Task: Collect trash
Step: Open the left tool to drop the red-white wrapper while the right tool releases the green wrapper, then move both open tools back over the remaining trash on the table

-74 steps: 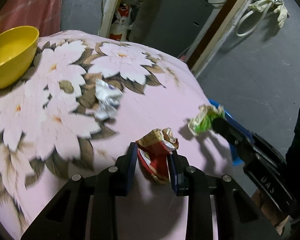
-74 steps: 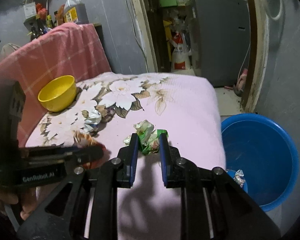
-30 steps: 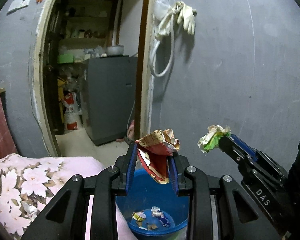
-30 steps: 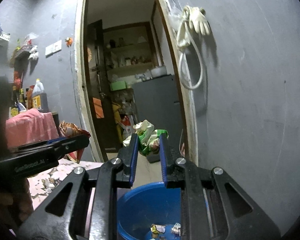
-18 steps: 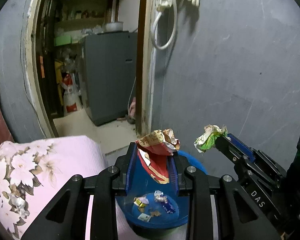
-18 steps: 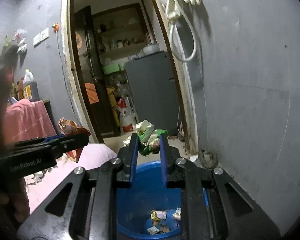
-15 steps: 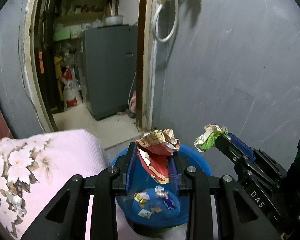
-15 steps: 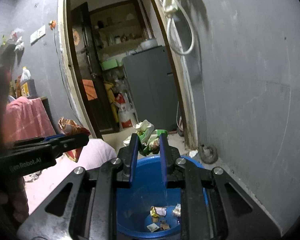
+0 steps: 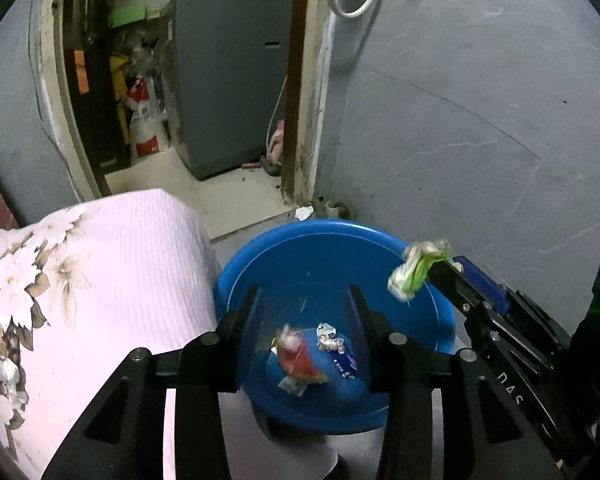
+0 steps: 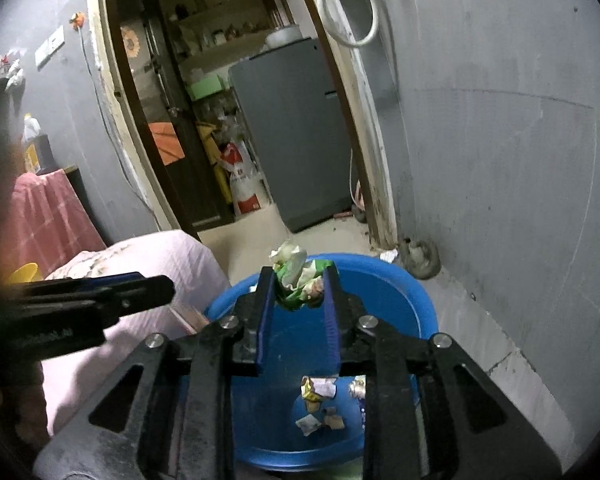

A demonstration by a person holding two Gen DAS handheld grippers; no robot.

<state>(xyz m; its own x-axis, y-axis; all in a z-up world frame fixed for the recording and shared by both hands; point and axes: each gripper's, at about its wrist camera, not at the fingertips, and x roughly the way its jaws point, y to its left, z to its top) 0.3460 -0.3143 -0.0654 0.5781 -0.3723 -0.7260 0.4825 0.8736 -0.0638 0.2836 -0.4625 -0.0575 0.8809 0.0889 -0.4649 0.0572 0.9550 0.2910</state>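
Note:
A blue basin (image 9: 308,240) stands on the floor beside the table, and it also shows in the right wrist view (image 10: 396,280). My left gripper (image 9: 303,298) is open over it. A crumpled red wrapper (image 9: 298,360) shows blurred below the open jaws, in the basin, among several other scraps. My right gripper (image 10: 298,280) is shut on a crumpled green and white wrapper (image 10: 298,278) above the basin's near side. That wrapper also shows in the left wrist view (image 9: 418,268), at the right gripper's tip.
The table with the pink floral cloth (image 9: 80,280) is on the left; a crumpled silver scrap (image 9: 0,368) lies on it. A yellow bowl (image 10: 22,272) sits farther back. A grey wall (image 9: 480,120) is close on the right. A doorway with a grey fridge (image 9: 228,80) lies beyond.
My left gripper has opened and let go of the red wrapper, which has dropped into the basin. Both grippers have tilted down towards the basin. The right gripper still holds the green wrapper.

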